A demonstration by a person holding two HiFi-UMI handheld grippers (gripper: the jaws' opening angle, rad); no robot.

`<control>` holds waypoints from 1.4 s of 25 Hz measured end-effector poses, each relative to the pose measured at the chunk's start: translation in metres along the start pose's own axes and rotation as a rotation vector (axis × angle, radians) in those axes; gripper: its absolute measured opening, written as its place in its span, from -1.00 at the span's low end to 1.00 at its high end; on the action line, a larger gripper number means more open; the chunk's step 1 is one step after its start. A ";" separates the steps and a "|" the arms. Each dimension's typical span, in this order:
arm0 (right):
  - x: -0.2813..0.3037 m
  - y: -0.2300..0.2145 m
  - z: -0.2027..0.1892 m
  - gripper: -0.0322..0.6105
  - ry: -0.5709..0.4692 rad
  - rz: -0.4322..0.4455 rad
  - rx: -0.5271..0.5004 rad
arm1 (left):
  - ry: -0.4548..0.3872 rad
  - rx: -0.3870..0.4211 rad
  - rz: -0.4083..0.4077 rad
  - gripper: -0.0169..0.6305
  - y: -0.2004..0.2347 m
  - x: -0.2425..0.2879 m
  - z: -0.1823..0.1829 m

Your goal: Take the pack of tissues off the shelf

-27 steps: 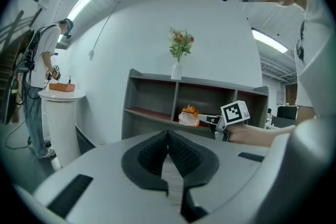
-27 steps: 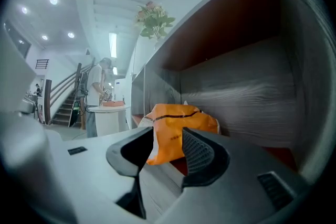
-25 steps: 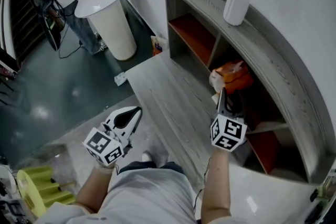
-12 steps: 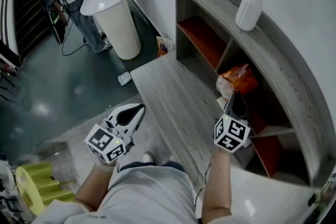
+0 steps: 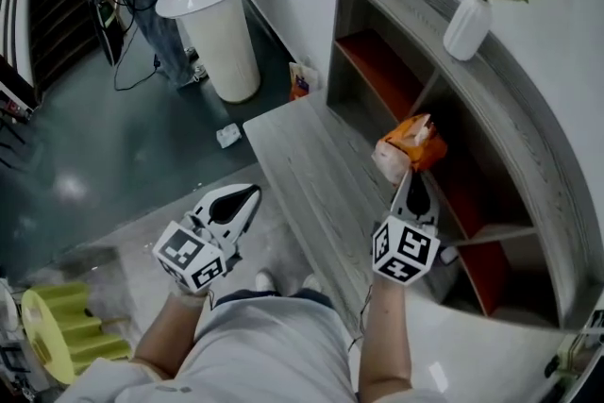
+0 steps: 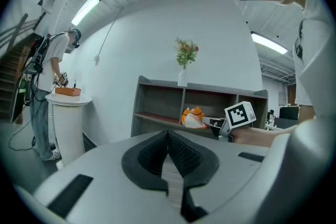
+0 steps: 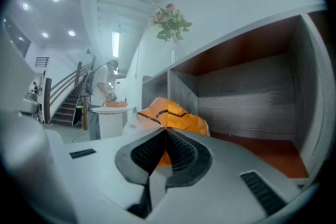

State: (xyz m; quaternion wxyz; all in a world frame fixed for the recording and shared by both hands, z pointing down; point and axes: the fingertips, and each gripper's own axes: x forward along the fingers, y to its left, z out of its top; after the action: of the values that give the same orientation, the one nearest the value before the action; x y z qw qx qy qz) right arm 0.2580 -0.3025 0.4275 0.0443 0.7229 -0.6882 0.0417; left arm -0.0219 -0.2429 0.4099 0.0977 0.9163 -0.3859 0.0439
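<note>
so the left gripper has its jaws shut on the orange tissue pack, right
No, it is the right gripper that has its jaws shut on the orange tissue pack, as the right gripper view shows. The left gripper has its jaws shut on nothing.

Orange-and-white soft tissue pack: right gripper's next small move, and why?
Probably pull the right gripper straight back toward the person. Its jaws are shut on the near end of the orange-and-white soft tissue pack, which sits at the open front of the grey wooden shelf, so a short pull should clear it.
</note>
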 end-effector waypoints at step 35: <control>-0.062 0.302 -0.010 -0.84 -0.010 0.769 0.012 | -0.092 -0.080 0.265 -0.90 0.084 -0.136 -0.011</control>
State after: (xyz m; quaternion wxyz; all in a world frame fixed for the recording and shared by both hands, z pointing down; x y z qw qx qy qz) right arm -0.0462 -0.2547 0.4319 0.0175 0.4127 -0.9090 0.0557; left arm -0.1770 -0.2034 0.4119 0.1098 0.8538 -0.5089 -0.0011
